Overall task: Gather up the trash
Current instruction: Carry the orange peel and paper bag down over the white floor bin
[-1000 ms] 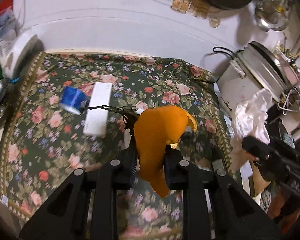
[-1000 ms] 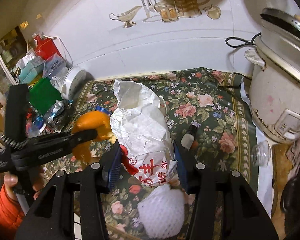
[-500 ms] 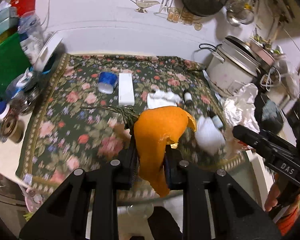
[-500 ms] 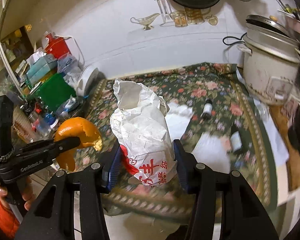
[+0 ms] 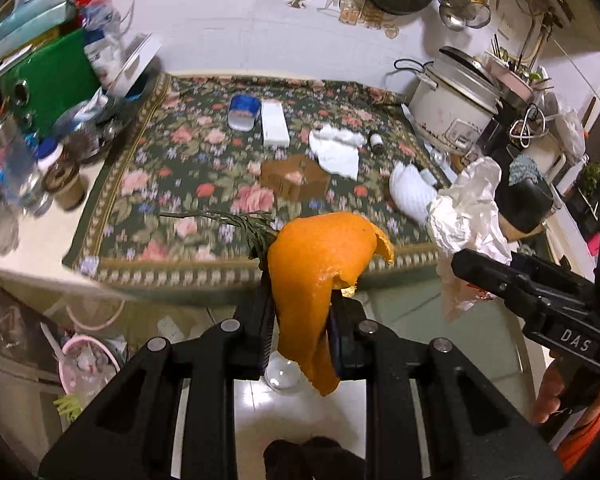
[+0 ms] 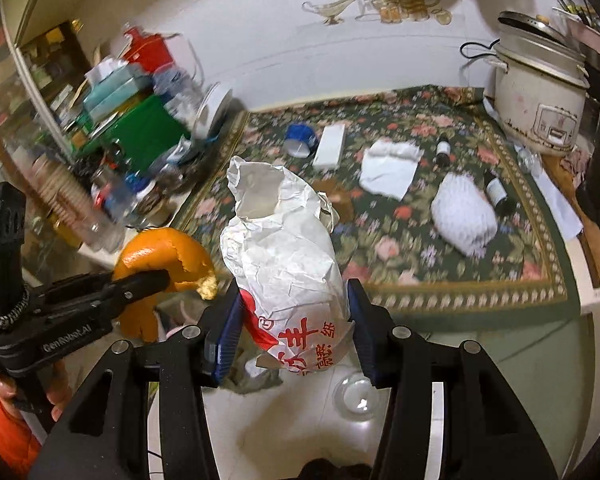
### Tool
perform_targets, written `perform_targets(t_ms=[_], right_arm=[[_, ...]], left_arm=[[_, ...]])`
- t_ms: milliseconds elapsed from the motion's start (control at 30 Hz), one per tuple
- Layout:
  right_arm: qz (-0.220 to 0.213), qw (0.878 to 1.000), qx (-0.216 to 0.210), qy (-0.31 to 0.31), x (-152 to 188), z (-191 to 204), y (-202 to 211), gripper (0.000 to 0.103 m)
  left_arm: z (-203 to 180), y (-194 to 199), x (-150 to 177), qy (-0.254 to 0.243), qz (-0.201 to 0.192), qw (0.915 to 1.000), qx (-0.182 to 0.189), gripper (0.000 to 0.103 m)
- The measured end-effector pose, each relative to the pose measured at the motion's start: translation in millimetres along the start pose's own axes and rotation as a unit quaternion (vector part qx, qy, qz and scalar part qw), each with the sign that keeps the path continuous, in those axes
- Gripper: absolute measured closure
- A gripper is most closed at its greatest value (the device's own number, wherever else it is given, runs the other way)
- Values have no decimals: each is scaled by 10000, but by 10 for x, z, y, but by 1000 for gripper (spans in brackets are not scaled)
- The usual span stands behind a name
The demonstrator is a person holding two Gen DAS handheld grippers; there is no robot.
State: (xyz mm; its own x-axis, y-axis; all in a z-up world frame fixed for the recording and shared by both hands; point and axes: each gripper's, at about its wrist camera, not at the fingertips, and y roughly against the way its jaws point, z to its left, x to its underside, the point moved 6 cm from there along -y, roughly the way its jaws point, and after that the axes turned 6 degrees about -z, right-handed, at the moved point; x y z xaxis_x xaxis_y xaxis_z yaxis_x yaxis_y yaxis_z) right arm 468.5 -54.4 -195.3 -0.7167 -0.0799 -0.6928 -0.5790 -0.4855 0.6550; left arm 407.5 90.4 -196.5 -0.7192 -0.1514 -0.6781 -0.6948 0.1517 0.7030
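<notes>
Red print (image 6: 300,344), right view only, perhaps characters.

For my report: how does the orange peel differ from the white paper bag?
The orange peel is bright orange and curled; the white paper bag is crumpled with red print. The bag looks bulkier. The left tongs pinch the peel, the right tongs the bag. Both are held off the table.

A home kitchen: rice cooker (image 5: 454,112) on a floral-clothed counter (image 5: 172,184), pan and strainers (image 5: 460,4) hanging on the wall.
</notes>
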Motion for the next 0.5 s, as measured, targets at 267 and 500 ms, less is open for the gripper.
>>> perform_targets(t_ms=[267,500], right_arm=[[457,9989,-42,46,517,-28,-65,55],[1021,9948,-21,36,1117,-365,-368,55]], left_arm=[[-68,-231,742,240,502,9984,-78,81],[-141,-634,1349,427,824,9954,-225,81]])
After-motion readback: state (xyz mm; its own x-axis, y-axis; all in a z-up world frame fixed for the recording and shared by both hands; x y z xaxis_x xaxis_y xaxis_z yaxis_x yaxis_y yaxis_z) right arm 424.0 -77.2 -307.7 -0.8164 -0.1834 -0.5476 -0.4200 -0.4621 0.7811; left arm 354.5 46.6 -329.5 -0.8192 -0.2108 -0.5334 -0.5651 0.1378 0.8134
